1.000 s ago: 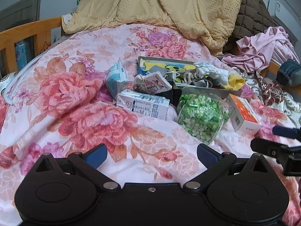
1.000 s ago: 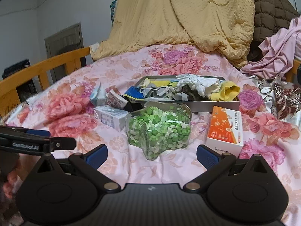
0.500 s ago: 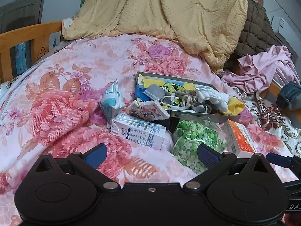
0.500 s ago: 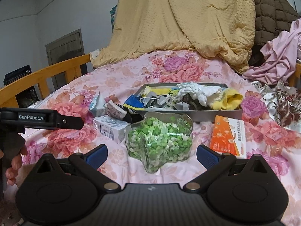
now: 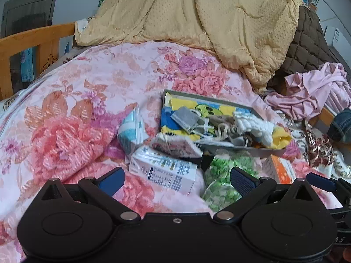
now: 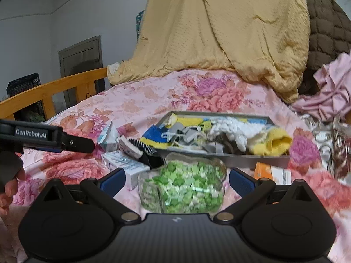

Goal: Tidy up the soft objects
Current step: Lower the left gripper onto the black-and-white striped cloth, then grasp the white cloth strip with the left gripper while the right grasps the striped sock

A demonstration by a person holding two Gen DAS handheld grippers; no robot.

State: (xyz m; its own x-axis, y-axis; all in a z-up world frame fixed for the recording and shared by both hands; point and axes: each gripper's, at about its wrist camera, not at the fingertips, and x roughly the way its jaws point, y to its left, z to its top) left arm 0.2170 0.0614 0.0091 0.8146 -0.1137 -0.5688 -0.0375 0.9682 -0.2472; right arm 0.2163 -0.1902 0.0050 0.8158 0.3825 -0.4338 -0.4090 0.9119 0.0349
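A grey tray (image 5: 260, 151) (image 6: 250, 158) on the floral bedspread holds soft items: a white knitted glove (image 5: 254, 127) (image 6: 232, 129), a yellow cloth (image 5: 280, 137) (image 6: 277, 142), a grey mask (image 5: 185, 118) and a blue-yellow cloth (image 6: 153, 139). My left gripper (image 5: 175, 178) is open and empty, just short of a white carton (image 5: 162, 172). My right gripper (image 6: 177, 178) is open and empty, with a clear jar of green bits (image 6: 182, 188) (image 5: 223, 179) between its fingers, not gripped.
A blue-white carton (image 5: 131, 131), a small patterned pack (image 5: 175, 145), a black hairbrush (image 6: 147, 151) and an orange box (image 5: 283, 171) (image 6: 272, 174) lie around the tray. A yellow quilt (image 5: 219, 22), brown quilt (image 5: 307, 46) and pink clothes (image 5: 316, 92) are piled behind. A wooden rail (image 5: 33, 39) bounds the left.
Both grippers have moved forward toward the clutter and tray. The jar now sits between the right gripper's fingers. Both stay open.
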